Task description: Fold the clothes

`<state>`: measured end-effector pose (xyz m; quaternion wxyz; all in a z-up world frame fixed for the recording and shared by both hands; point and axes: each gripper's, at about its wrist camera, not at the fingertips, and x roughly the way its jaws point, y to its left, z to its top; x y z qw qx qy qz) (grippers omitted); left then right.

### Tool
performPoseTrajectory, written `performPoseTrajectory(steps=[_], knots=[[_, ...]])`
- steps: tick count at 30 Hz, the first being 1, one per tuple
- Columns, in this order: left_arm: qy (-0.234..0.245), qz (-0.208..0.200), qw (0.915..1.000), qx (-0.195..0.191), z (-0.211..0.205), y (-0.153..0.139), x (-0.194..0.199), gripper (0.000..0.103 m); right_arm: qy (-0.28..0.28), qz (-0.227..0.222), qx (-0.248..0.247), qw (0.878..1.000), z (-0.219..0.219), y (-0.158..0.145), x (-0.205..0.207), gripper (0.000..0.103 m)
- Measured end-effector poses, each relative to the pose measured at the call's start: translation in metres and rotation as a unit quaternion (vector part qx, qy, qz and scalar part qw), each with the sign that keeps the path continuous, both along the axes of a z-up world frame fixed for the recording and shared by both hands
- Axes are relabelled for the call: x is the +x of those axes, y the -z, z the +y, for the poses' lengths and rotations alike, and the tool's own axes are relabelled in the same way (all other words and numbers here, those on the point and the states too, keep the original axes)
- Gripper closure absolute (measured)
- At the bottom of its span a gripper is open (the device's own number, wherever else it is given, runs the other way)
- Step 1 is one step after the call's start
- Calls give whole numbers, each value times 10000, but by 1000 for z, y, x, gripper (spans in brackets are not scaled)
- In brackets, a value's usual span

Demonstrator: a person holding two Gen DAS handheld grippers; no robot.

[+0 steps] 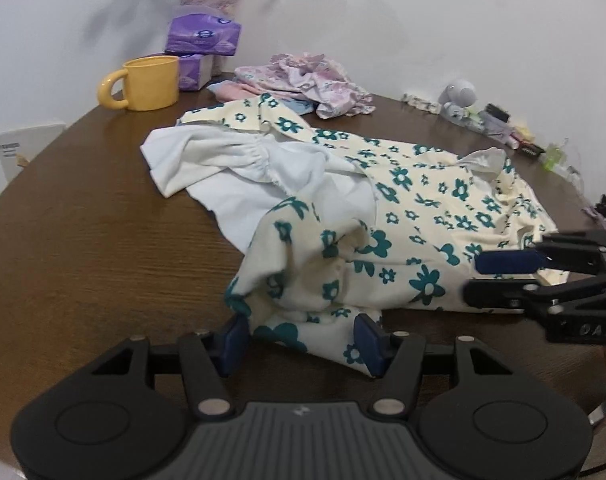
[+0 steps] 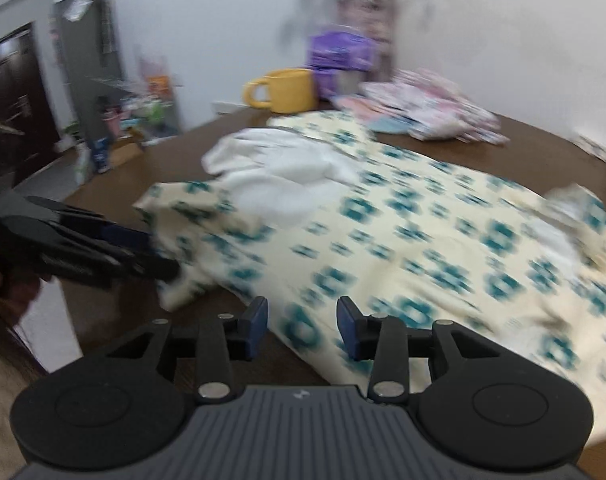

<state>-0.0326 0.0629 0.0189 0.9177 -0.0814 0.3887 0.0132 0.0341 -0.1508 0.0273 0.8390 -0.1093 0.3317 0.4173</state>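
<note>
The floral garment [image 1: 403,220], cream with teal flowers and its white lining turned out toward ten o'clock, lies crumpled across the middle of the brown worktop [image 1: 83,248]. The left tool [image 1: 299,338] is spread, its blue pads either side of the cloth's near hem. The right tool [image 2: 303,326] is spread too, over the near edge; that view is blurred. A yellow mug [image 1: 143,83] stands at eleven o'clock.
</note>
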Motion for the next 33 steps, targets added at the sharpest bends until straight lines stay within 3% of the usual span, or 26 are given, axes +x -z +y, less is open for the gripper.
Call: performPoseTrajectory(steps=[6, 13, 19, 21, 24, 26, 28, 29, 31, 32, 33], knots=[[-413, 112, 9991, -12, 5, -2, -6, 45, -456, -396, -325, 9976, 43, 7, -2, 60], [-645, 198, 9976, -132, 1, -4, 11, 47, -313, -338, -363, 9983, 47, 18, 6, 59], [-850, 174, 9961, -166, -2, -3, 19, 69, 184, -132, -217, 9995, 32, 22, 13, 56], [-881, 170, 9957, -242, 0, -3, 21, 86, 271, -55, -157, 9995, 29, 22, 14, 57], [-807, 147, 9962, -290, 3, -3, 21, 94, 364, -86, -152, 9992, 29, 24, 10, 74], [-717, 115, 9970, -283, 5, -4, 21, 95, 408, -19, -53, 9992, 28, 24, 9, 93], [-626, 83, 9976, -276, 7, -6, 21, 96, 509, 35, 56, 9987, 25, 23, 8, 98], [-516, 67, 9985, -190, 8, -8, 21, 96, 546, 56, 105, 9984, 24, 22, 8, 99], [-103, -28, 9990, 433, 5, -21, 24, 97, 596, 79, 188, 9980, 22, 20, 8, 99], [111, -112, 9959, 891, 0, -27, 25, 100, 606, 64, 205, 9979, 22, 19, 7, 100], [305, -247, 9876, 1520, -7, -33, 23, 100, 615, 43, 217, 9979, 23, 17, 6, 100]])
